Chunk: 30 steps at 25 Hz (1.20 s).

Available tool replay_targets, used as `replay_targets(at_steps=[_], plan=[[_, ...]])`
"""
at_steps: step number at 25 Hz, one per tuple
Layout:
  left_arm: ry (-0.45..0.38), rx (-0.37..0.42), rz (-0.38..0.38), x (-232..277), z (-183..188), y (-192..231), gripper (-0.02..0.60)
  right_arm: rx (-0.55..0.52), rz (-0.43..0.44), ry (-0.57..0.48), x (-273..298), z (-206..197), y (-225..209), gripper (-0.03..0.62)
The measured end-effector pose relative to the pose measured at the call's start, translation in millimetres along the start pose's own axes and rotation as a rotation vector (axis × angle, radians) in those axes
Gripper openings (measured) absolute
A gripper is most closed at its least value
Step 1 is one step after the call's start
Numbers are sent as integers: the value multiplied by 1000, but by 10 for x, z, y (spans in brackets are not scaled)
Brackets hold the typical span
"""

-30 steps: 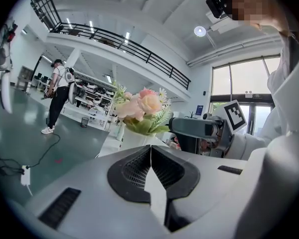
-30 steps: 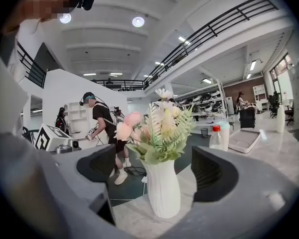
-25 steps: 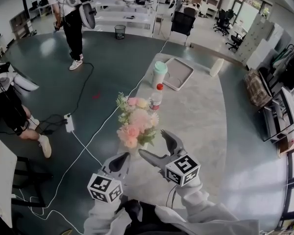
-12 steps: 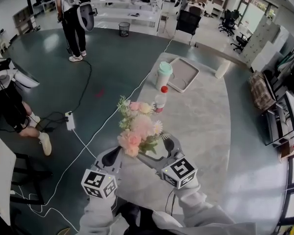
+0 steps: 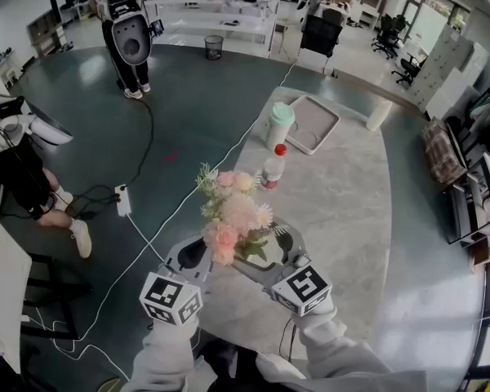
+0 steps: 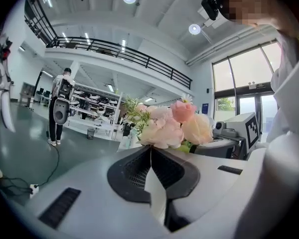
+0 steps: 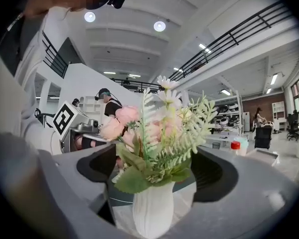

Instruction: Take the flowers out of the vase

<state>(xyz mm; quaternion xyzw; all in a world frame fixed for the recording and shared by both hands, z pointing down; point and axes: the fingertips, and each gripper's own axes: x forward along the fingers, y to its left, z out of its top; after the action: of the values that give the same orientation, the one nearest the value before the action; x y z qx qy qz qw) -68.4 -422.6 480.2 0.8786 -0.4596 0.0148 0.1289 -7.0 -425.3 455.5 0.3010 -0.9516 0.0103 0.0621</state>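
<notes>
Flowers (image 5: 233,215) are a tight little bunch: pink and peach blooms, a couple of white daisies on top, ferny green sprigs, plus broad leaves down low. All of it sits in the vase (image 7: 153,210), heads up. The vase is white and ribbed, standing upright on the grey table (image 5: 343,186), near its left edge.

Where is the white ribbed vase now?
In the right gripper view, the white ribbed vase stands between the right gripper's open jaws, holding pink and cream flowers.
</notes>
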Motion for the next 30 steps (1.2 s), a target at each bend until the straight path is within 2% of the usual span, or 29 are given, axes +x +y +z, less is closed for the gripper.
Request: replay_targets(at_steps=[9, 11, 15, 18, 21, 30], plan=[[-2, 10, -27, 13, 37, -62, 5, -80, 0, 36, 33, -10, 98, 464], [-2, 13, -32, 8, 39, -73, 5, -54, -18, 33, 14, -13, 65, 382], [2, 16, -36, -10, 36, -103, 5, -37, -42, 36, -23, -5, 47, 352], [4, 16, -40, -9, 20, -105, 5, -29, -80, 33, -42, -20, 7, 271], [3, 17, -44, -18, -4, -128, 5, -7, -96, 32, -74, -48, -11, 246], [3, 22, -44, -42, 5, -154, 5, -2, -140, 38, -134, -56, -56, 117]])
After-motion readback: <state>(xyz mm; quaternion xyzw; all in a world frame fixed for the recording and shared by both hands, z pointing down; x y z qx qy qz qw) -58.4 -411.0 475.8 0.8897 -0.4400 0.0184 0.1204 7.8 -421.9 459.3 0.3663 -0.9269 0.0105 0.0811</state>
